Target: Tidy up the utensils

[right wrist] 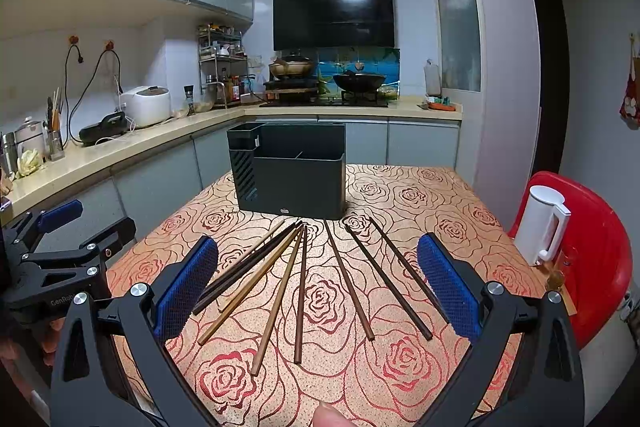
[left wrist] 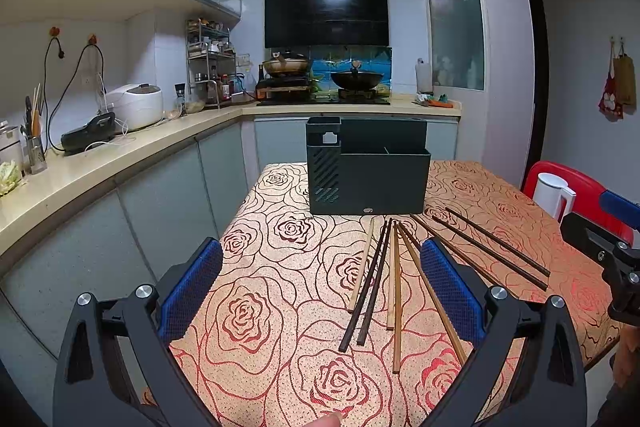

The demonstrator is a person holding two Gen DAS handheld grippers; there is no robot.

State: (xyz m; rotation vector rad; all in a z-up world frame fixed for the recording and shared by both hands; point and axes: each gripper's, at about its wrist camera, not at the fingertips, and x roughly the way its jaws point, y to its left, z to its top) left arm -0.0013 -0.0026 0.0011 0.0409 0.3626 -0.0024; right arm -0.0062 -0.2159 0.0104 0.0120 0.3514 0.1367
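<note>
Several wooden chopsticks, some dark and some light, lie fanned out on the rose-patterned tablecloth. Behind them stands a dark utensil holder with open compartments. My left gripper hovers open above the table, its blue pads wide apart, with nothing between them. My right gripper is open too, spanning the chopsticks from above without touching any. Each gripper shows at the edge of the other's view. A fingertip appears at the bottom.
A white kettle sits on a red chair right of the table. A kitchen counter with a rice cooker runs along the left; the stove with pans is behind.
</note>
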